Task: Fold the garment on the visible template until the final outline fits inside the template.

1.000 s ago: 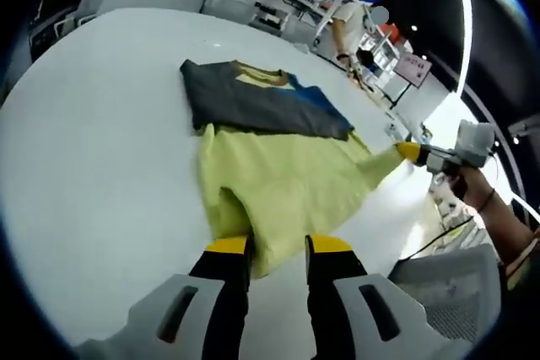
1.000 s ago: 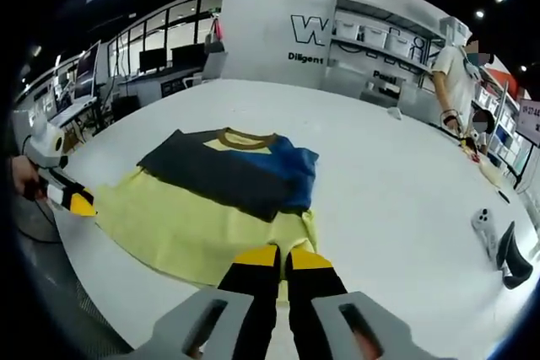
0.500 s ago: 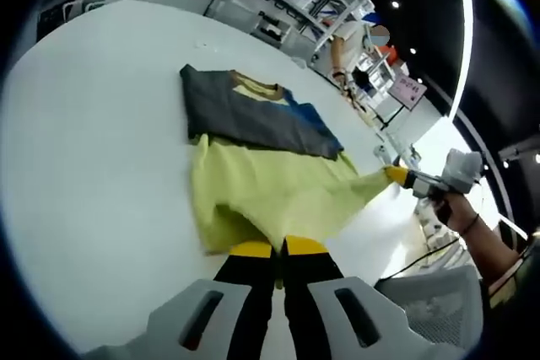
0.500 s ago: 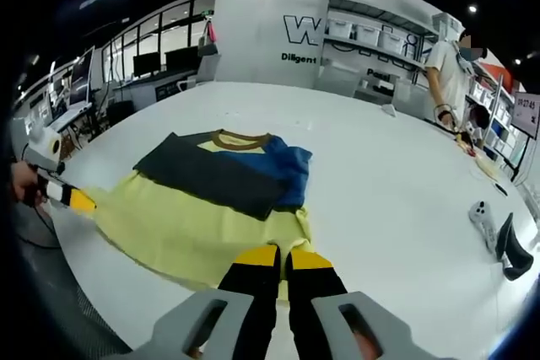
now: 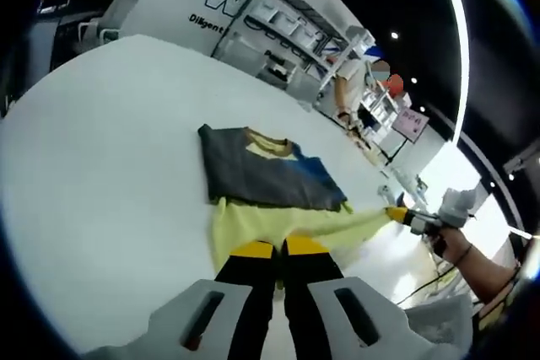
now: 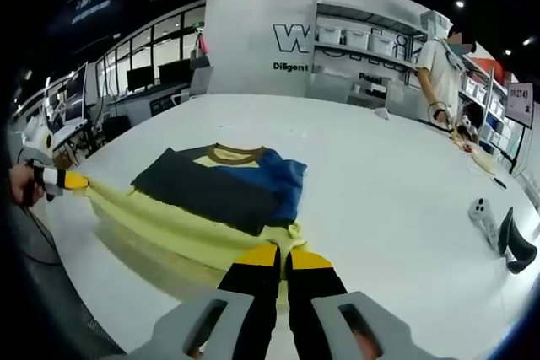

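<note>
Both tools, left [image 5: 279, 248] and right [image 6: 281, 253], seemingly clenched on yellow-and-navy cotton T-shirt [image 6: 215, 196] hem; I lift evenly, carry toward collar.

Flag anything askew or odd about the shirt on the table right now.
Nothing damaged. The shirt is mid-fold: its yellow hem is stretched off the white table between the left gripper and right gripper, sagging slightly in the middle.

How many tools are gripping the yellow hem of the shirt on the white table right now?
2. The left tool pinches one corner of the yellow hem; the right tool pinches the opposite corner, stretching the hem between them on the white table.
</note>
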The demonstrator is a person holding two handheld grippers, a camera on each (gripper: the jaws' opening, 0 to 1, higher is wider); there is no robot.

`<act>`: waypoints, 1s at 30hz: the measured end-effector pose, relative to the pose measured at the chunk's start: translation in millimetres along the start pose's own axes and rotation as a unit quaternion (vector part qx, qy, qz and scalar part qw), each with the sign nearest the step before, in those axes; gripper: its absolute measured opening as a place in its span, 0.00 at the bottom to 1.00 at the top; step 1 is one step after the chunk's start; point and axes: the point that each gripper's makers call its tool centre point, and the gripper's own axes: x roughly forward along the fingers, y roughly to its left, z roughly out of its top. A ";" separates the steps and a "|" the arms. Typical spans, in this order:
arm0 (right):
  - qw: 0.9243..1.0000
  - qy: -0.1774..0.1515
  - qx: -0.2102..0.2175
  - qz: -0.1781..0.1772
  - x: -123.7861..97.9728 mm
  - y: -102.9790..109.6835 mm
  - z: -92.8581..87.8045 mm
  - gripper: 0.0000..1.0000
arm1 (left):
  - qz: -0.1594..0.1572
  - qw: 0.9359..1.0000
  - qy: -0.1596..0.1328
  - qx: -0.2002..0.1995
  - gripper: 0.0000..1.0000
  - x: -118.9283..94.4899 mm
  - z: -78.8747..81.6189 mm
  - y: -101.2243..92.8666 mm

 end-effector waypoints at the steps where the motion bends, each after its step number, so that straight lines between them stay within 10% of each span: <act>1: 1.000 -0.002 -0.001 0.000 1.5 -0.3 2.9 0.00 | 0.005 1.000 -0.007 -0.011 0.00 0.7 5.6 1.6; 12: 1.000 -0.018 0.007 0.002 20.3 -4.0 22.3 0.00 | 0.024 0.998 -0.053 -0.009 0.00 14.1 42.0 7.6; 15: 0.997 -0.021 0.074 0.018 27.5 -0.3 29.0 0.00 | 0.035 0.996 -0.080 0.011 0.00 18.5 57.6 12.3; 30: 0.998 -0.045 0.032 0.006 54.8 -5.4 72.0 0.00 | 0.030 0.996 -0.085 0.023 0.00 43.4 94.7 21.9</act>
